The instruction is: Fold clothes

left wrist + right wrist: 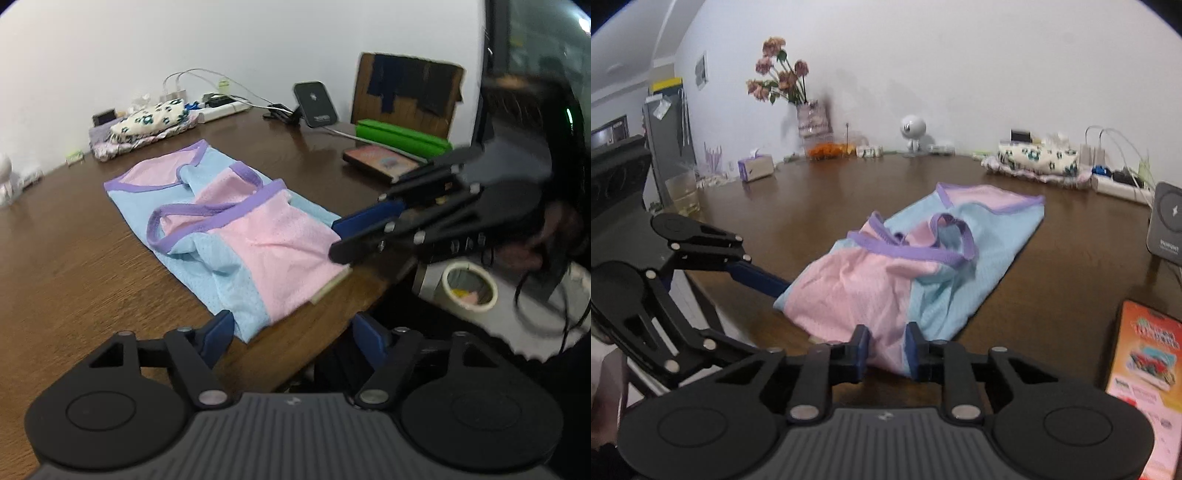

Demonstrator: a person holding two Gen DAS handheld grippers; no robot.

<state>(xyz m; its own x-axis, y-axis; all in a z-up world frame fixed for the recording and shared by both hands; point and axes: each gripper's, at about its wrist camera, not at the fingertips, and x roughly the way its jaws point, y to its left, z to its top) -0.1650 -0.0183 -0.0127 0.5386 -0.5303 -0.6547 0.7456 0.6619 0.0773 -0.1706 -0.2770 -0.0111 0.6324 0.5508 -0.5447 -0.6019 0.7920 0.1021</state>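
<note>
A pink and light-blue mesh garment (pixel 240 229) (pixel 923 266) with purple trim lies loosely folded on the brown wooden table (pixel 74 258) (pixel 1071 277), its hem towards the near table edge. My right gripper (pixel 886 345) (pixel 338 238) is shut on the hem, with pink fabric bunched between its narrow jaws. My left gripper (pixel 293 332) stands open and wide at the other hem corner. The blue corner of the cloth lies just inside its left finger and is not pinched. In the right wrist view one blue finger (pixel 761 277) of the left gripper reaches that corner.
A folded paw-print stack (pixel 147 122) (pixel 1034 158), a power strip with cables and a charger stand (pixel 316 103) (pixel 1165 221) line the back. A green case (pixel 402 136), a book (pixel 384 162) (pixel 1145 362) and a tape roll (pixel 469 288) sit right; a flower vase (pixel 809 118), tissue box (pixel 755 168) and glass (pixel 681 192) sit left.
</note>
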